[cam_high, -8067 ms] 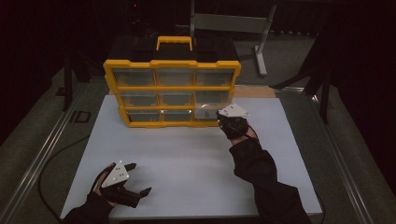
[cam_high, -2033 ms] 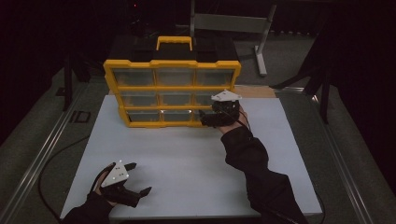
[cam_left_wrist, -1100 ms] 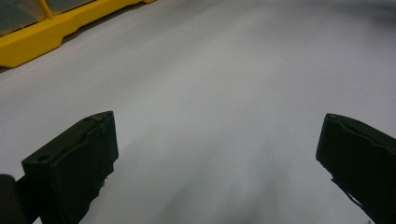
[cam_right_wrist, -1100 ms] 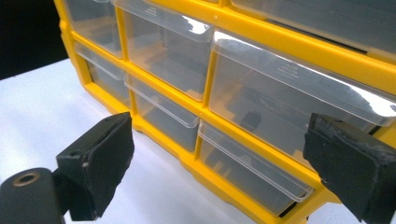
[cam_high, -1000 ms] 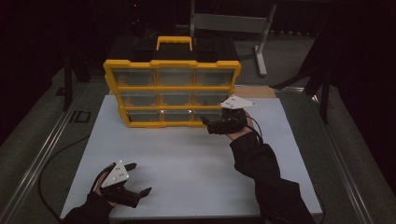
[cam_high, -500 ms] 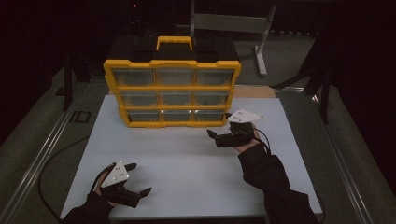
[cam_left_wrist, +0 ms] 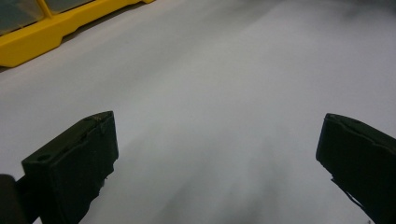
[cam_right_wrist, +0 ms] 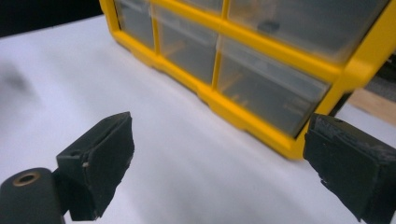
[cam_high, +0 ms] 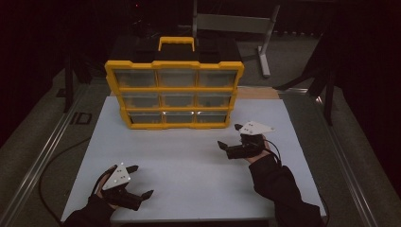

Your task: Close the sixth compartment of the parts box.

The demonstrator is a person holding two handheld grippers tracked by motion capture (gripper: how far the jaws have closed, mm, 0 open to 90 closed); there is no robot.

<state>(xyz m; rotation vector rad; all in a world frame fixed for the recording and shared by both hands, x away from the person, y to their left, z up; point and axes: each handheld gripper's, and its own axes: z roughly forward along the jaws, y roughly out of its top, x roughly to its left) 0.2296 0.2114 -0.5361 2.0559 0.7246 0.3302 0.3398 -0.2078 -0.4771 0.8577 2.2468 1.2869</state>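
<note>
Both jaws spread and empty, the right gripper (cam_high: 232,140) sits at five o'clock of the yellow organizer (cam_high: 174,94), apparently between drawer pulls; next needs re-aiming at a drawer, left gripper (cam_high: 137,182) idle on the tabletop (cam_high: 189,161)

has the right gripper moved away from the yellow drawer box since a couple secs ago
Yes. The right gripper was at the bottom-right drawer of the yellow drawer box; it has drawn back toward the person, open, over the white tabletop.

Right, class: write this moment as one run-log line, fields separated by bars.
right gripper: open, empty, off organizer | left gripper: open, empty, near front edge | drawers: all shut | white board: bare between grippers
</note>
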